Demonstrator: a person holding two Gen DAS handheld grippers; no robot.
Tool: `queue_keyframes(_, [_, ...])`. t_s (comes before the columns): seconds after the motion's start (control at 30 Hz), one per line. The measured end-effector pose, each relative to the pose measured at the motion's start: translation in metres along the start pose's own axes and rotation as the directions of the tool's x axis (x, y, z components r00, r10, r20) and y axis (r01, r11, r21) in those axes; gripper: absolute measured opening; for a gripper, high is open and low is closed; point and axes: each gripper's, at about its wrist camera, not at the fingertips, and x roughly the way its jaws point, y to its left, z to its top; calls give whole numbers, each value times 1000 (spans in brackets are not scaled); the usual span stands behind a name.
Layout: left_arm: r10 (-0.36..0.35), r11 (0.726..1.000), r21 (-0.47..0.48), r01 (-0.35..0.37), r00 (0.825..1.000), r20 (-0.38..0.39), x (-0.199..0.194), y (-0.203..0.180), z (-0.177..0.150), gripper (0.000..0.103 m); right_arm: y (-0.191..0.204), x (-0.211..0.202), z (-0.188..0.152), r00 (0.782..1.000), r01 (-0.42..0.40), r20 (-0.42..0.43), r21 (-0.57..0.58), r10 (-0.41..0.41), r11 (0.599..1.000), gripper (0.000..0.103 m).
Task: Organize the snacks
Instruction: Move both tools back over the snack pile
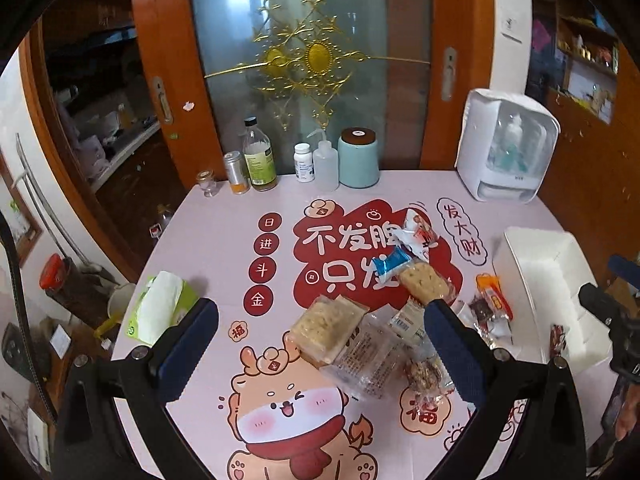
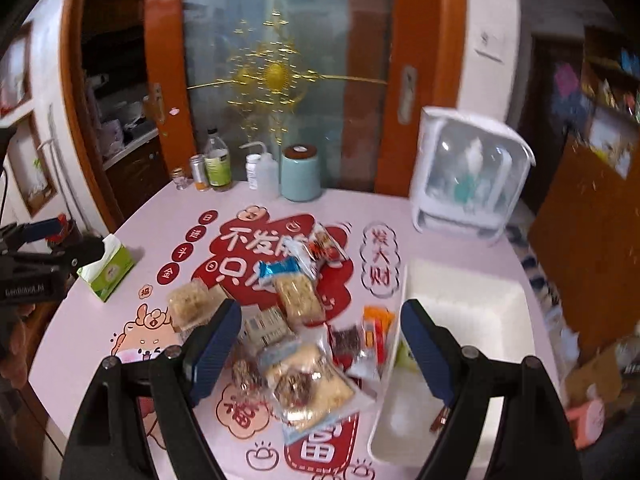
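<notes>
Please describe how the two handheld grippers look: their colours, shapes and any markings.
Both look alike. The left gripper and the right gripper each have two black, angular plastic arms with round silver screws, ending in dark blue, ridged, rectangular pads. In the right wrist view, the left gripper's body carries small white lettering, too blurred to read. No cables or sleeves are visible.

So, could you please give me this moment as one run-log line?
left claw: open, empty | right claw: open, empty | snacks: loose on table | white bin: two packets inside

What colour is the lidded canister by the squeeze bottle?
Pale teal canister with a dark brown lid, clearest in the left wrist view.
</notes>
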Motion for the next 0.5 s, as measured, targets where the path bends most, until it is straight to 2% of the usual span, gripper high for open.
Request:
queue_keyframes(0.1, [-3,1000,13,4,1000,-26,12,0,-5,102,14,20,2,999,-7,-50,-57,4,998,81])
queue_keyframes(0.2, [-22,999,47,26,996,-81,35,-10,-23,102,21,52,-10,990,-1,-141,-91,-11,996,65])
queue_keyframes(0.27, [-40,996,68,49,992,-122,51,-20,-39,102,22,73,-22,978,-12,-207,-92,-7,996,59])
queue_keyframes(0.33, [-59,995,75,71,987,-150,63,-28,-56,102,21,99,-39,959,-26,-284,-87,0,996,48])
queue_keyframes(0.4, [-90,992,75,105,978,-186,76,-39,-75,99,20,125,-58,931,-35,-365,-82,3,996,46])
queue_keyframes(0.5, [-144,987,36,157,961,-238,93,-52,-98,98,21,148,-80,896,-70,-443,-52,40,996,46])
